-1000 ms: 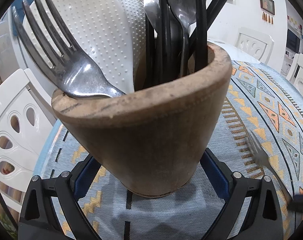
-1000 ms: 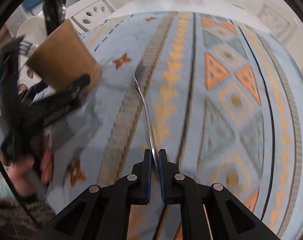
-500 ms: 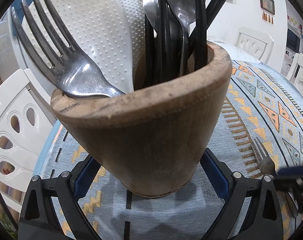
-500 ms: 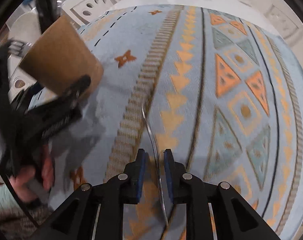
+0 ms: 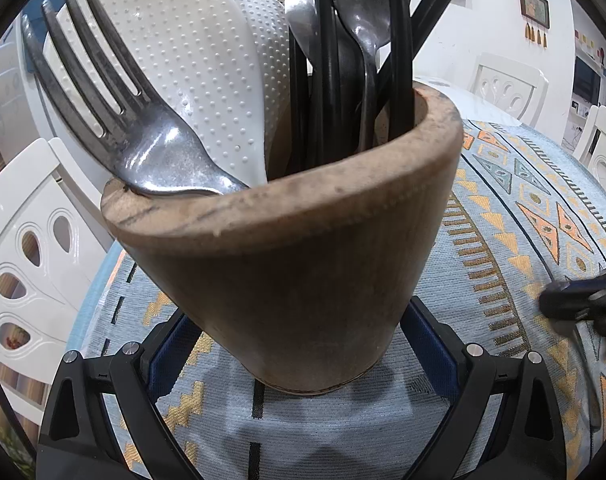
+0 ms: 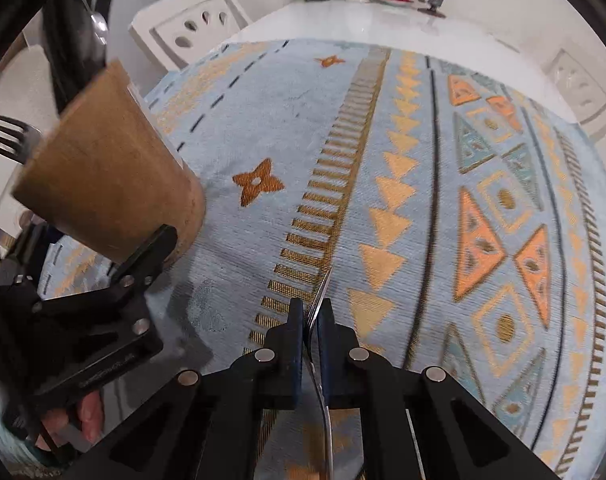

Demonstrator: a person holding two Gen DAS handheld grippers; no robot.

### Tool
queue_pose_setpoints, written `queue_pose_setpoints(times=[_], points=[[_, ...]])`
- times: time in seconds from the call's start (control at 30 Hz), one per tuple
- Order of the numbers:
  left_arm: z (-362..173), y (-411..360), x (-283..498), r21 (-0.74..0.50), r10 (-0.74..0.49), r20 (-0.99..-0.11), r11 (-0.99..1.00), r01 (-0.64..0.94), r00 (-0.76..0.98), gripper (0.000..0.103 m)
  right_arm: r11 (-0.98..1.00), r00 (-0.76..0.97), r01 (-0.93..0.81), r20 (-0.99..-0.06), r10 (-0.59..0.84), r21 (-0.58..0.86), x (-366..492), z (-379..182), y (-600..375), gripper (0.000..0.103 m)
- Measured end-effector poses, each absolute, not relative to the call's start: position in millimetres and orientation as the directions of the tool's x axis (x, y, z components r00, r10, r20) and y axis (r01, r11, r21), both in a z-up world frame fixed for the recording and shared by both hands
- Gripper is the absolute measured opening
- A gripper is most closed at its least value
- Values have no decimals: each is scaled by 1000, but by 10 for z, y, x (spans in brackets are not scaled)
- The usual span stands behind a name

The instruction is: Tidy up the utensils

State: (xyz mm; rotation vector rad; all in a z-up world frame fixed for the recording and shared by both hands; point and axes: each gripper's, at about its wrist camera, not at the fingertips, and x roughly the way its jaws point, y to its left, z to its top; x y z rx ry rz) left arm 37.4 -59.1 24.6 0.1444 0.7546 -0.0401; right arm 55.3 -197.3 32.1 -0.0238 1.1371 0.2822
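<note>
Since half a second ago the right gripper (image 6: 310, 314) has been closing again, and it is now pinching a loose fork (image 6: 318, 300) near its tines, handle trailing back under the gripper. Largest in view, the patterned cloth (image 6: 403, 160) is covering the surface. On its left the wooden utensil holder (image 5: 303, 264) is standing, crowded with a fork (image 5: 143, 140), spoons and white paddles. Around its base the left gripper (image 5: 303, 356) is clamping, pads pressing both sides.

A patterned blue tablecloth (image 6: 263, 128) covers the table, with white chairs (image 5: 27, 264) standing around it.
</note>
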Motion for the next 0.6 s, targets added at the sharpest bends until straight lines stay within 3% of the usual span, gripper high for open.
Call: queue_pose_setpoints(times=[0.27, 0.6], points=[[242, -585, 376, 114, 14, -687, 990, 88, 727, 98, 970, 506, -194, -831, 230, 150, 18, 999, -2289, 5], [231, -558, 392, 112, 13, -688, 990, 89, 725, 98, 975, 595, -83, -775, 213, 205, -257, 1350, -2369, 4]])
